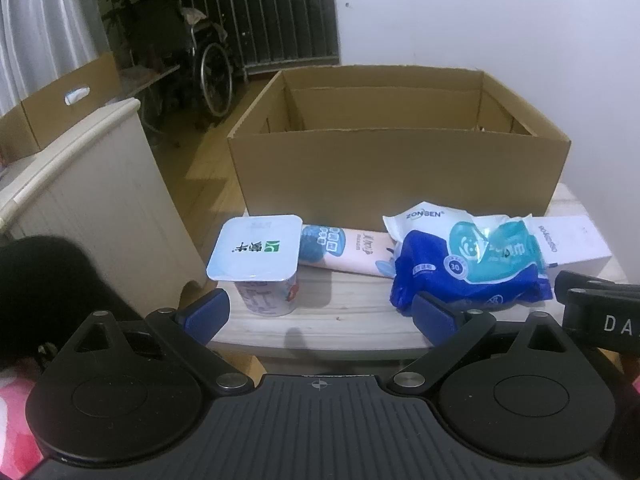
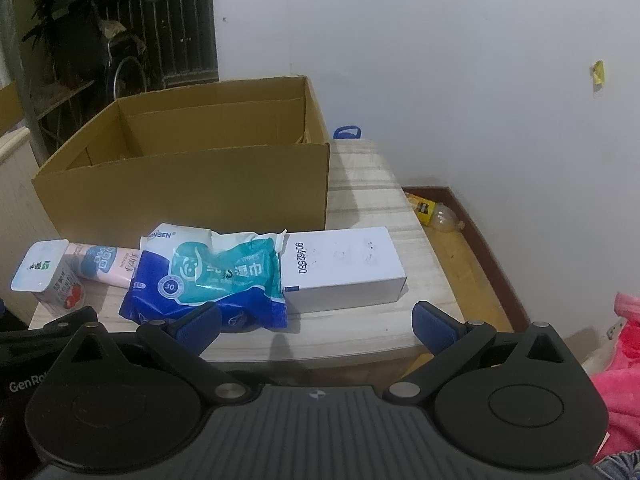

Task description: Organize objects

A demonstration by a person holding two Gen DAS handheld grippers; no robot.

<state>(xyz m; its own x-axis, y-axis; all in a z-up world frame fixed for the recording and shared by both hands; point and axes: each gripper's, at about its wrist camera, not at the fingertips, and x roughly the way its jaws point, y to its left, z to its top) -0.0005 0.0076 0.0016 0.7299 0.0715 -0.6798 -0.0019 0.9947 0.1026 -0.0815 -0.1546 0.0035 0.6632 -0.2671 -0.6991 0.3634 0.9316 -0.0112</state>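
An open cardboard box stands at the back of a small wooden table. In front of it lie a yogurt cup, a pink tube, a blue and teal wet-wipes pack and a white carton. My left gripper is open and empty, near the table's front edge between cup and wipes. My right gripper is open and empty, just in front of the wipes and the carton.
A white cabinet stands left of the table with another cardboard box on it. A wheelchair is behind. A plastic bottle lies on the floor at the right by the wall. Pink cloth is at the lower right.
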